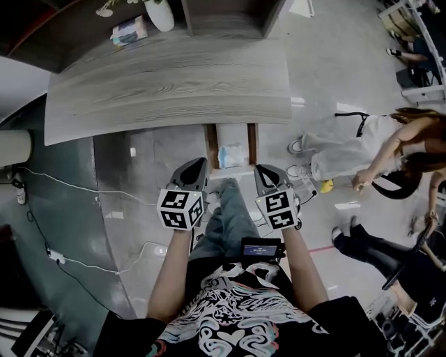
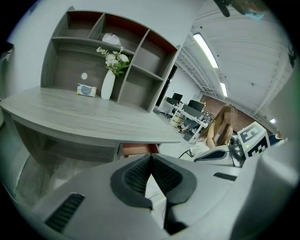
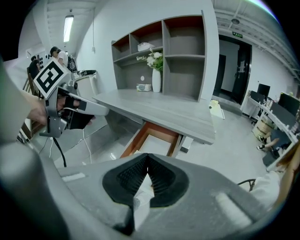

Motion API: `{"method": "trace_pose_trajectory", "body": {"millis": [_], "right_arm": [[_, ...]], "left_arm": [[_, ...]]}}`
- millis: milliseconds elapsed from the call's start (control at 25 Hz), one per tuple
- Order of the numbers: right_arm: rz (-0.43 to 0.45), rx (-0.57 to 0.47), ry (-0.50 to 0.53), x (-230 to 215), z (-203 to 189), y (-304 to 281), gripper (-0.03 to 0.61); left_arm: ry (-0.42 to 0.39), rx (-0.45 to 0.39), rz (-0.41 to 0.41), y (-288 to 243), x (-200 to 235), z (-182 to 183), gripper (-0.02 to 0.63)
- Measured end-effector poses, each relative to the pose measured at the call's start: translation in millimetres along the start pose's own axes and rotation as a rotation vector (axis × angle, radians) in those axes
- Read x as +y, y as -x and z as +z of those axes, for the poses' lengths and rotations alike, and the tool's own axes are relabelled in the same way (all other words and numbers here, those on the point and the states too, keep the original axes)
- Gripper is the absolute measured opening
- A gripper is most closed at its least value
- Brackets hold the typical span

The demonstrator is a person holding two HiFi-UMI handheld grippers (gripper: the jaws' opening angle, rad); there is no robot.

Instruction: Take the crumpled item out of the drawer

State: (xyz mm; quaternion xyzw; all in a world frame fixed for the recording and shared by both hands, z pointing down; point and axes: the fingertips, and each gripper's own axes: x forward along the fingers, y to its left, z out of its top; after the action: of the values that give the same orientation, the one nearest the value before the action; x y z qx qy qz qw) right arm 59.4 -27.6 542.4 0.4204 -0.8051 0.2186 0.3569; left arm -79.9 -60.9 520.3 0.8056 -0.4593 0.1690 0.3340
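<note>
An open wooden drawer (image 1: 231,132) sticks out from under the grey desk (image 1: 167,80). A crumpled pale blue-white item (image 1: 232,155) lies inside it. My left gripper (image 1: 200,163) hovers just left of the drawer's front end, and my right gripper (image 1: 260,169) just right of it. Both are shut with nothing between the jaws. In the left gripper view the left gripper (image 2: 150,157) points at the drawer (image 2: 138,150) under the desk edge. The right gripper (image 3: 148,156) points at the drawer (image 3: 157,139) from its own view; the crumpled item is hidden there behind the jaws.
A white vase (image 1: 160,14) with flowers and a tissue box (image 1: 129,30) stand at the desk's back, against a shelf unit (image 3: 164,56). Cables (image 1: 83,192) run over the floor at left. A person in white (image 1: 362,150) bends over at right.
</note>
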Motion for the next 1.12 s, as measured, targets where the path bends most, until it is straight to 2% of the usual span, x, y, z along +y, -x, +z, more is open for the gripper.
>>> {"method": "trace_pose_trajectory", "body": {"millis": [200, 520, 1120], "right_arm": [[0.022, 0.044, -0.010, -3, -17, -23, 0.006], [0.069, 0.093, 0.060, -3, -31, -53, 0.006], [0.152, 0.189, 0.086, 1, -58, -95, 0.011]], "left_arm": [[0.010, 0.066, 0.018, -19, 9, -28, 0.000], [-0.005, 0.120, 0.038, -38, 21, -46, 0.000], [0.016, 0.275, 0.065, -77, 36, -97, 0.000]]}}
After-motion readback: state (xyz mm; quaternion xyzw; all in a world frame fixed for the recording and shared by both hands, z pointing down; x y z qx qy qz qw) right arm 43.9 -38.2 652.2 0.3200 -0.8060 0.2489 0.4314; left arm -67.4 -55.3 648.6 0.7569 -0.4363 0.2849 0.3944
